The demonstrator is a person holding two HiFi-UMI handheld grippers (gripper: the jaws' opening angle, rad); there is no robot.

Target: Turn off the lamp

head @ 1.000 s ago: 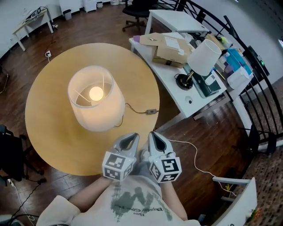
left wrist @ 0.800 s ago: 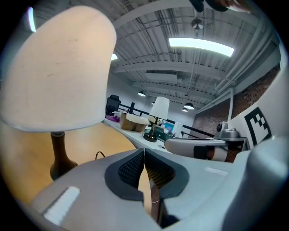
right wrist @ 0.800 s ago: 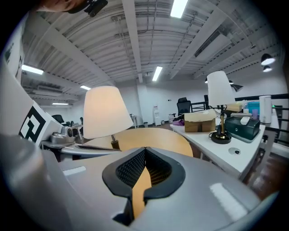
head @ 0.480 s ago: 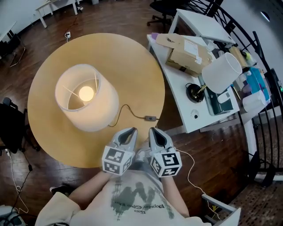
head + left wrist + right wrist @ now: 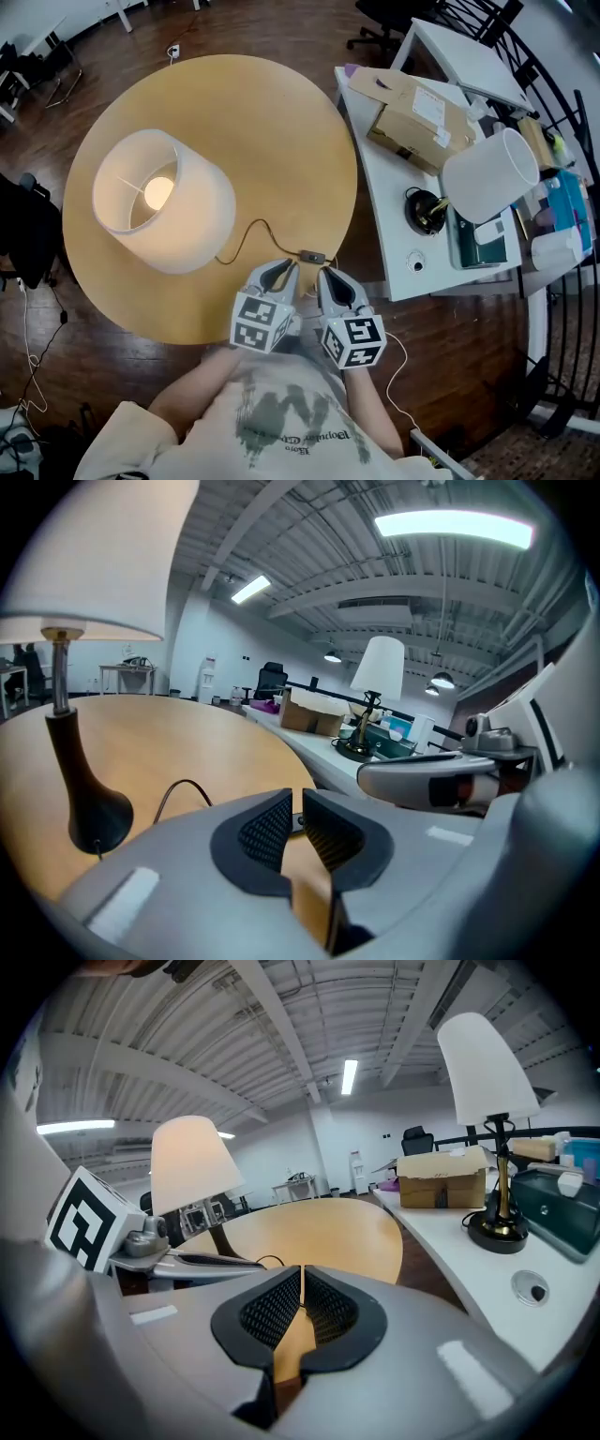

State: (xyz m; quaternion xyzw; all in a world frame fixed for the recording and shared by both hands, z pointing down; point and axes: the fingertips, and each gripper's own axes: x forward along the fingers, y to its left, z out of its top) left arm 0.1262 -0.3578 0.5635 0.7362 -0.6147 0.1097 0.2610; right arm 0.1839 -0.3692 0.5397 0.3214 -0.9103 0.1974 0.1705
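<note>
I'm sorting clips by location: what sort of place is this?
Likely an open-plan office or workshop: a white desk carrying a cardboard box, an office chair, and a bare industrial ceiling with strip lights.

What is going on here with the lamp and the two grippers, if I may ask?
A person holds a gripper in each hand at the near edge of the round wooden table. The lamp on it is lit, so it has not yet been turned off. The left gripper and the right gripper have their jaws together and hold nothing. Both point toward the inline switch on the lamp's cord, just ahead of them; neither seems to touch it.
</note>
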